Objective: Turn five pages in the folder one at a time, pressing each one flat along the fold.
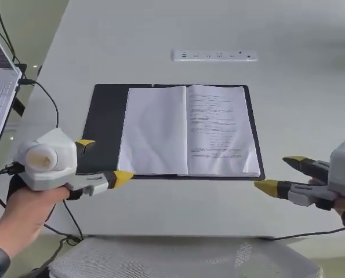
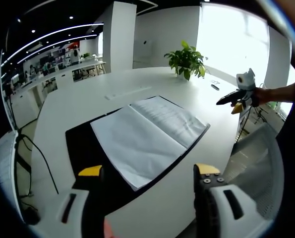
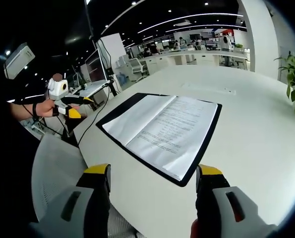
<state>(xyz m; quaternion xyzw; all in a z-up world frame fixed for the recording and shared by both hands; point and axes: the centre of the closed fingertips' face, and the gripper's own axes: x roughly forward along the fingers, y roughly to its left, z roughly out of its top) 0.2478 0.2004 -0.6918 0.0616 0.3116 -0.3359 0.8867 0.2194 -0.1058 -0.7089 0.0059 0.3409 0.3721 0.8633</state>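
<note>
Left tongs (image 1: 104, 160), 8 o'clock of the folder (image 1: 105, 127), and right tongs (image 1: 281, 172), 4 o'clock, gape empty. Folder open, flat; turned pages uncountable, none mid-turn.

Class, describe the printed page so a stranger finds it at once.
On the white table lies an open black folder. In the head view, the printed page lies right of its fold; unlike the blank sheet beside it, it carries text.

We see a broad white desk (image 1: 288, 87) with a socket strip (image 1: 214, 55), a grey mesh chair (image 1: 184, 258) at its near edge, a potted plant (image 2: 187, 60) by bright windows (image 2: 231, 34), and ceiling light strips (image 2: 63, 32) over an open office
</note>
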